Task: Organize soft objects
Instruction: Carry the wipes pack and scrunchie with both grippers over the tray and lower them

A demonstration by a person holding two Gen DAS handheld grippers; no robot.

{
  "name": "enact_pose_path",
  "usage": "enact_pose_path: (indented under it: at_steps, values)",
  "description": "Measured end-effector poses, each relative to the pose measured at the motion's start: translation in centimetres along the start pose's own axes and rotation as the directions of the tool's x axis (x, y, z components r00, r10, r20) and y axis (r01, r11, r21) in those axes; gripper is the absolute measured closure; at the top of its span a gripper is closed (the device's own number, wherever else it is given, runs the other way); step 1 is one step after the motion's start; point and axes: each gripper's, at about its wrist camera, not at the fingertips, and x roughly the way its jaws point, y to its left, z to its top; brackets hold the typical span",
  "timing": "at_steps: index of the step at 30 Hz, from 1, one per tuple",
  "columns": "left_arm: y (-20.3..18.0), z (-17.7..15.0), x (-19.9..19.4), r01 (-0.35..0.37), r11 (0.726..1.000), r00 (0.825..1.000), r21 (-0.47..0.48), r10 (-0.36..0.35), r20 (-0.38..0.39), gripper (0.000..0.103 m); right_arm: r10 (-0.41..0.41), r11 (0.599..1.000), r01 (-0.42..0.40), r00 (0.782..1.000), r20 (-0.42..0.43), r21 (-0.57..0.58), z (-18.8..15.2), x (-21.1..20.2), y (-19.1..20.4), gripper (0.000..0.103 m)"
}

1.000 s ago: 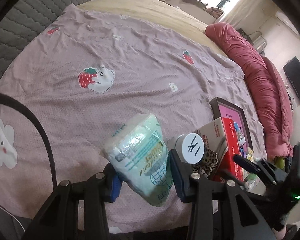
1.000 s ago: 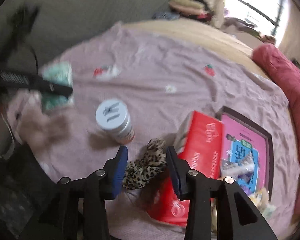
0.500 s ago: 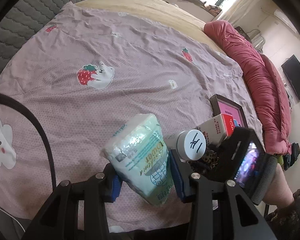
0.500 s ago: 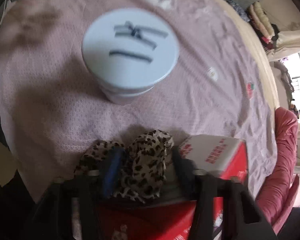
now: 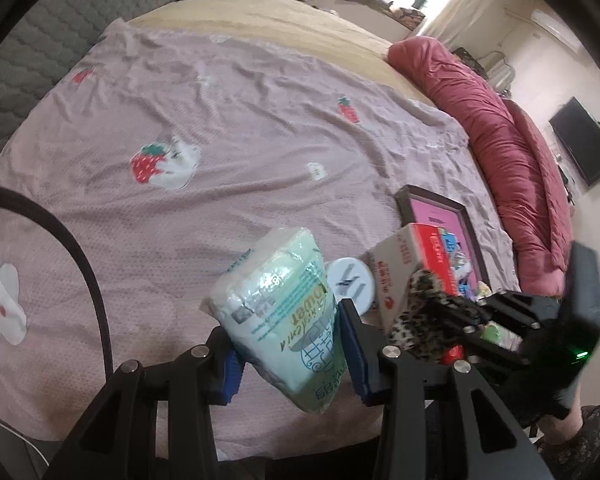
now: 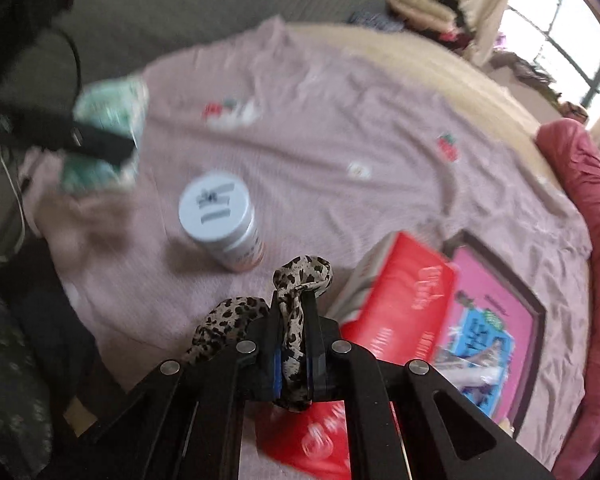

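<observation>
My left gripper point(image 5: 290, 354) is shut on a pale green pack of tissues point(image 5: 284, 312) and holds it above the pink bedspread point(image 5: 228, 128). The pack also shows blurred in the right wrist view point(image 6: 108, 120), at the left. My right gripper point(image 6: 294, 344) is shut on a leopard-print scrunchie point(image 6: 300, 280) and holds it lifted above the bed. In the left wrist view the scrunchie point(image 5: 418, 312) and the right gripper point(image 5: 440, 316) are at the lower right, beside the tissue pack.
A white-lidded jar point(image 6: 220, 220) stands on the bedspread, also in the left wrist view point(image 5: 350, 284). A red and white box point(image 6: 396, 300) lies beside a dark-framed pink picture point(image 6: 496, 312). A red duvet point(image 5: 512, 152) runs along the right. A grey headboard point(image 5: 24, 92) is at the left.
My right gripper closed on the leopard scrunchie and lifted it off the bed, away from the jar. My left gripper keeps holding the tissue pack, which shifted slightly.
</observation>
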Motion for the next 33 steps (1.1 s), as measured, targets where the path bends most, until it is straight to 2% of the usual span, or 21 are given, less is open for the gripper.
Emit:
enact_pose_path:
  at_steps: [6,12,18,25,33]
  values:
    - [-4.9,0.6,-1.6,0.026,0.996,0.999,0.089,-0.030,0.035,0.060,-0.074,0.989,0.055,0.988,0.139,0.134,-0.2,-7.4,-3.9,0.096]
    - [-11.2,0.9,-1.7,0.051,0.979,0.998,0.197,-0.059,0.038,0.060,-0.184,0.960,0.139,0.967,0.176,0.242,-2.5,-12.0,-8.2,0.096]
    - [-18.5,0.5,-0.5,0.076,0.945,0.996,0.319,-0.084,0.013,0.060,-0.251,0.920,0.166,0.945,0.208,0.354,-5.9,-15.4,-12.2,0.096]
    - [-25.7,-0.7,2.7,0.101,0.894,0.995,0.436,-0.092,-0.041,0.060,-0.294,0.880,0.171,0.929,0.225,0.443,-9.3,-17.5,-15.4,0.096]
    - [-29.8,-2.2,6.9,0.099,0.852,0.993,0.515,-0.054,-0.101,0.060,-0.309,0.846,0.160,0.924,0.224,0.509,-12.3,-17.4,-17.8,0.096]
